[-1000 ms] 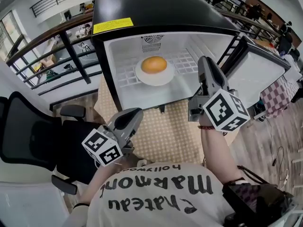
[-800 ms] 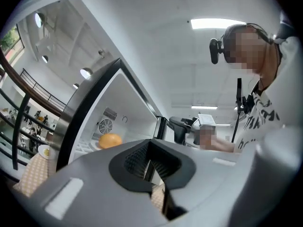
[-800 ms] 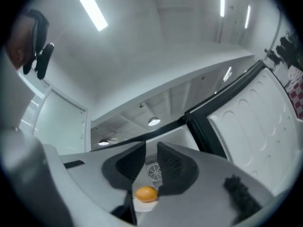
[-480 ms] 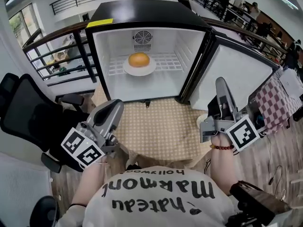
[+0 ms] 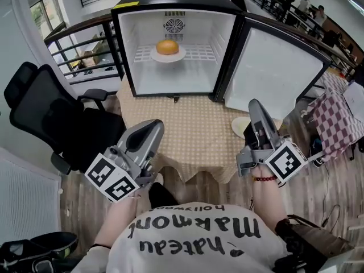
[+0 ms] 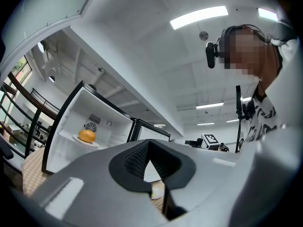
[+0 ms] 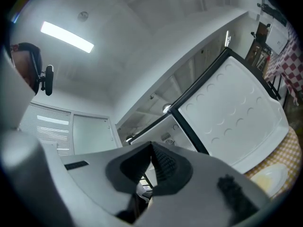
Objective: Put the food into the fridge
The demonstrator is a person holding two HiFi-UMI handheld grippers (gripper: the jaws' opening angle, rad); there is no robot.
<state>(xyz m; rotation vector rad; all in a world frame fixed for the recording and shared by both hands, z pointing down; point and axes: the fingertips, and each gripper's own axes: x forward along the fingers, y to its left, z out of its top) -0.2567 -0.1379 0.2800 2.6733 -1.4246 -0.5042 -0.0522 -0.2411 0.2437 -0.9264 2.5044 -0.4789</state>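
Note:
An orange-brown bun (image 5: pixel 167 46) lies on a white plate (image 5: pixel 168 56) on the wire shelf inside the open black mini fridge (image 5: pixel 199 75); the left gripper view shows the bun (image 6: pixel 87 135) too. The fridge door (image 5: pixel 273 67) stands swung wide to the right. My left gripper (image 5: pixel 149 131) hangs low at the table's near left edge, its jaws together with nothing between them. My right gripper (image 5: pixel 256 108) is at the table's near right corner, shut and empty, well away from the fridge.
The fridge stands on a table with a beige checked cloth (image 5: pixel 193 129). An empty white plate (image 5: pixel 239 127) lies on it beside my right gripper. A black office chair (image 5: pixel 51 112) stands at the left, and a red checked cloth (image 5: pixel 335 118) at the right.
Both grippers have drawn back from the fridge opening to the table's near edge. The right gripper's jaws have closed on nothing. The bun and plate stay on the shelf.

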